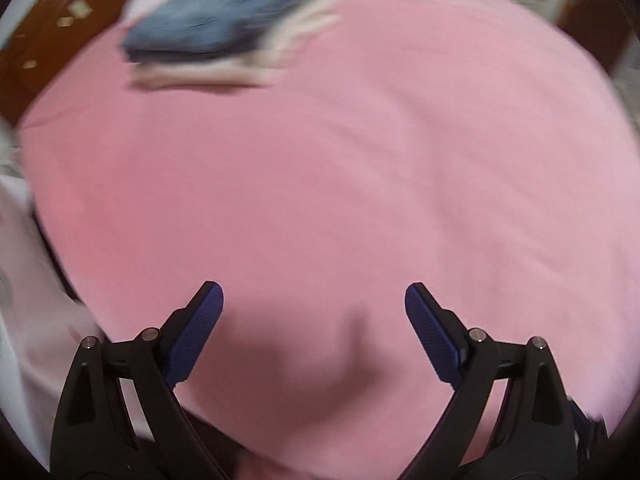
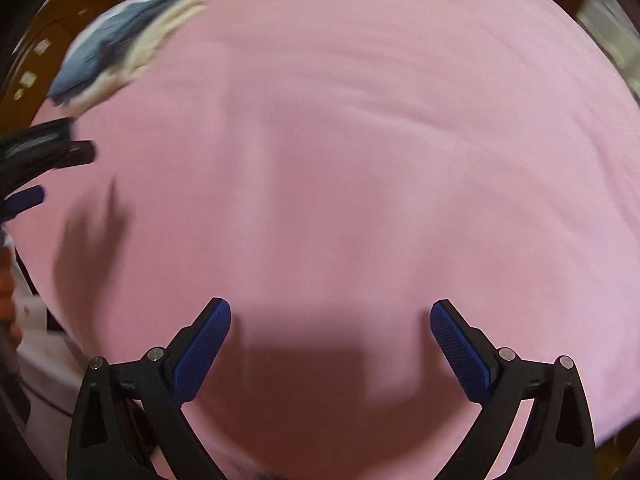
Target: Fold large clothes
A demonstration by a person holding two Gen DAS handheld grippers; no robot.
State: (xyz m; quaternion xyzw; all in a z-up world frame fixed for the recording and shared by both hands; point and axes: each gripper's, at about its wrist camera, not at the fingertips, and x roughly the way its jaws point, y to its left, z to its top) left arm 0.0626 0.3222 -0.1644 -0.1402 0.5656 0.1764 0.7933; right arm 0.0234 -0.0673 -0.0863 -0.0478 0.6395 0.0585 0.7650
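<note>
A pile of folded clothes (image 1: 216, 36), blue denim on top of cream and white layers, lies at the far left of a pink bed sheet (image 1: 340, 168). It also shows in the right wrist view (image 2: 116, 48), far left, blurred. My left gripper (image 1: 314, 296) is open and empty above the pink sheet. My right gripper (image 2: 330, 312) is open and empty above the sheet (image 2: 360, 160). The left gripper also shows at the left edge of the right wrist view (image 2: 40, 168). No loose garment lies between either pair of fingers.
A dark wooden headboard with pale inlays (image 1: 44, 40) runs behind the pile, also in the right wrist view (image 2: 28, 76). White fabric (image 1: 24, 280) lies off the bed's left edge. Furniture (image 1: 592, 4) stands at the far right.
</note>
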